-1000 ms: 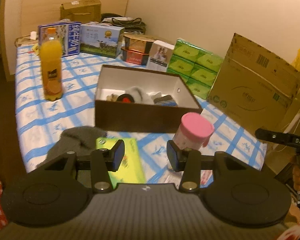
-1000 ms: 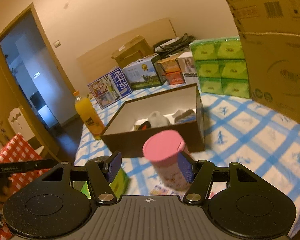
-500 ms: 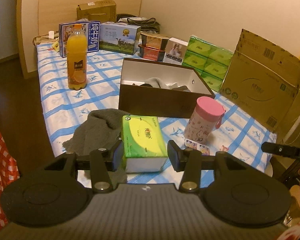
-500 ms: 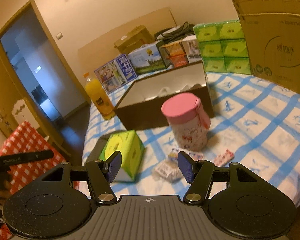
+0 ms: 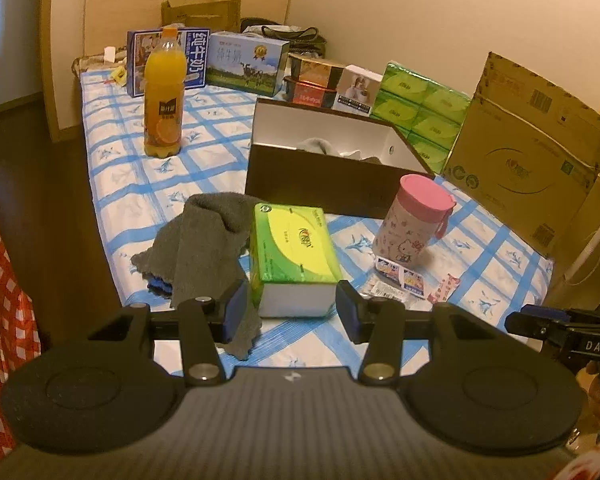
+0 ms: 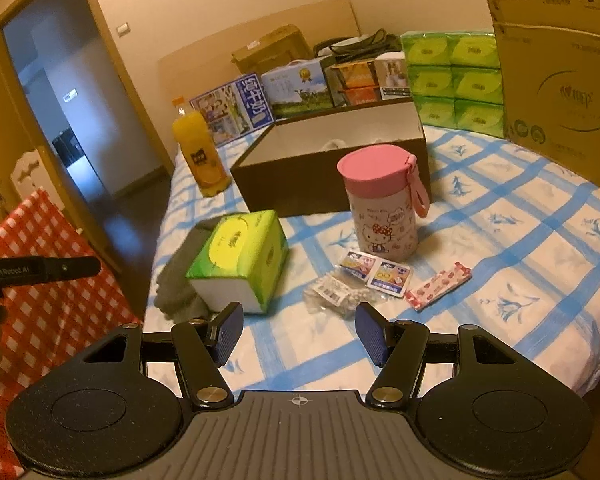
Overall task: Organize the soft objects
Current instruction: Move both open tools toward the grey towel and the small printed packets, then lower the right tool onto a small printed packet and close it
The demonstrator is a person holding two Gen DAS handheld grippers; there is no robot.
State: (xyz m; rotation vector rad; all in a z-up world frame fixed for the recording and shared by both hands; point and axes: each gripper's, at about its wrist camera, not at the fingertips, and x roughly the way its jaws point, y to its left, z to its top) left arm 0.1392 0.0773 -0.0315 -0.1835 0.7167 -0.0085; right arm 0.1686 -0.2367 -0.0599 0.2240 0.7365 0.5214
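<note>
Readable text: "DAS" on the other gripper's black arm point(image 5: 596, 346) at right edge of left wrist view. "GenRobot.AI" on the black arm point(image 6: 40, 270) at left of right wrist view. "纯牛奶" in white on the blue milk carton point(image 5: 196, 60). Hello Kitty print on the pink-lidded cup point(image 6: 382, 210). Tissue pack point(image 5: 294, 246) logo and cardboard box point(image 5: 532, 152) barcode are illegible.

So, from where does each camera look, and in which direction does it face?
Left wrist: sits on the left hand-held gripper, open, facing the tissue pack and grey towel; the other gripper's tip shows at right.
Right wrist: sits on the right hand-held gripper, open, facing the snack packets and pink-lidded cup; the other gripper's tip shows at left.
Shared: tissue pack, cup, brown box, juice bottle.
</note>
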